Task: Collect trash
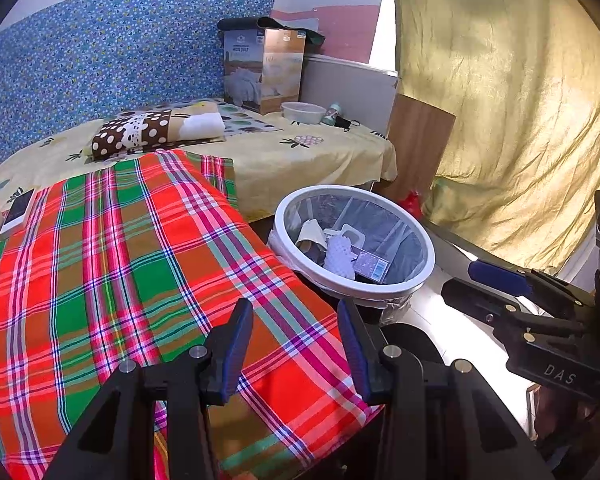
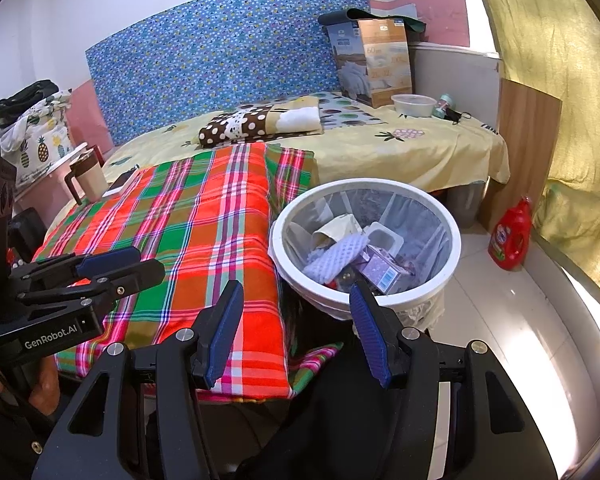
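Observation:
A white round trash bin (image 1: pixel 428 258) (image 2: pixel 456 240) with a clear liner stands on the floor beside the plaid-covered table (image 1: pixel 140 264) (image 2: pixel 204 232). Inside lie trash pieces: a white foam net (image 1: pixel 340 258) (image 2: pixel 334 256), a small purple box (image 1: pixel 372 266) (image 2: pixel 384 270), a plastic cup (image 2: pixel 384 238) and crumpled paper (image 1: pixel 312 234). My left gripper (image 1: pixel 296 312) is open and empty over the table's near right corner; it also shows in the right wrist view (image 2: pixel 140 264). My right gripper (image 2: pixel 296 294) is open and empty, just before the bin; it shows in the left wrist view (image 1: pixel 460 278).
A bed with a yellow sheet (image 2: pixel 380 152) lies behind, holding a folded blanket (image 2: pixel 260 122), a quilt box (image 2: pixel 376 64) and a plastic bowl (image 2: pixel 414 105). A red detergent bottle (image 2: pixel 510 236) stands on the floor by a wooden panel. A mug (image 2: pixel 88 176) and phone (image 2: pixel 120 184) sit at the table's far left. A yellow curtain (image 1: pixel 520 100) hangs right.

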